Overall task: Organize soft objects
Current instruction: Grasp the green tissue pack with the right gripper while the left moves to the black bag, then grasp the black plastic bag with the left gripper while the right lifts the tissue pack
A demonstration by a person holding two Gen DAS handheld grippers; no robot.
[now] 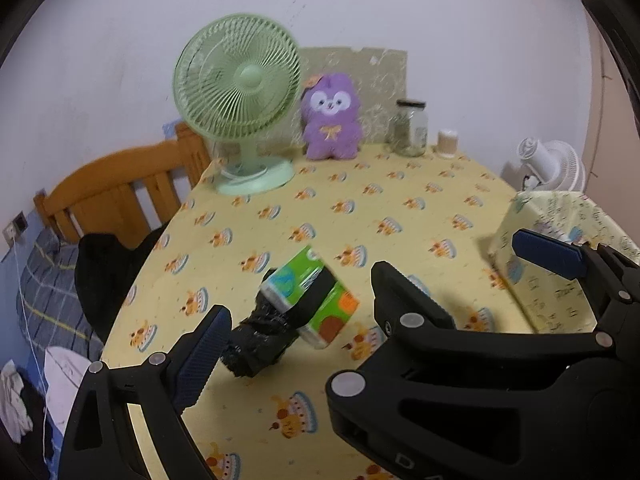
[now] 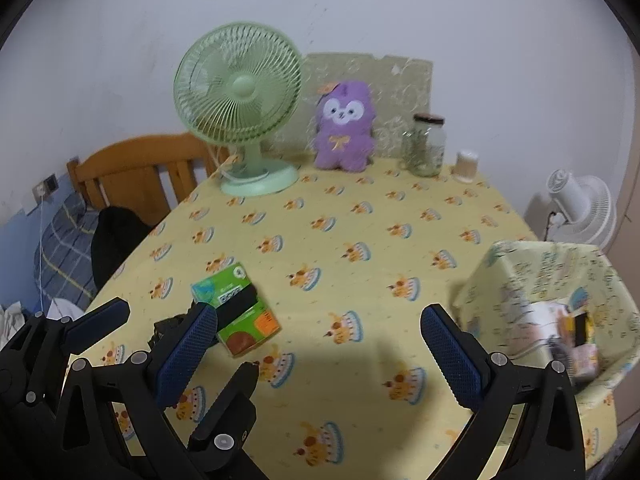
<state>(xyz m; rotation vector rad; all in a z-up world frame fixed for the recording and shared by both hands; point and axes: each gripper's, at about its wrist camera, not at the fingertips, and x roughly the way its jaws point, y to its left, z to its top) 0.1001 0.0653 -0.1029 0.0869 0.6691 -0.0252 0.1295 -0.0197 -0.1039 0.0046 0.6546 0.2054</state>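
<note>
A green tissue pack (image 1: 310, 298) lies on the yellow tablecloth (image 1: 360, 208), partly on a black folded cloth (image 1: 260, 340). It also shows in the right wrist view (image 2: 236, 312). My left gripper (image 1: 304, 340) is open, its fingers wide on either side of the pack and just above it. My right gripper (image 2: 316, 352) is open and empty over the near table. The left gripper (image 2: 160, 320) appears at the lower left of the right wrist view. A purple plush toy (image 1: 332, 118) sits at the back against the wall.
A fabric basket (image 2: 560, 308) at the right holds several items. A green desk fan (image 1: 240, 100), a glass jar (image 1: 412, 128) and a small cup (image 1: 447, 144) stand at the back. A wooden chair (image 1: 120, 188) with dark clothing is at the left.
</note>
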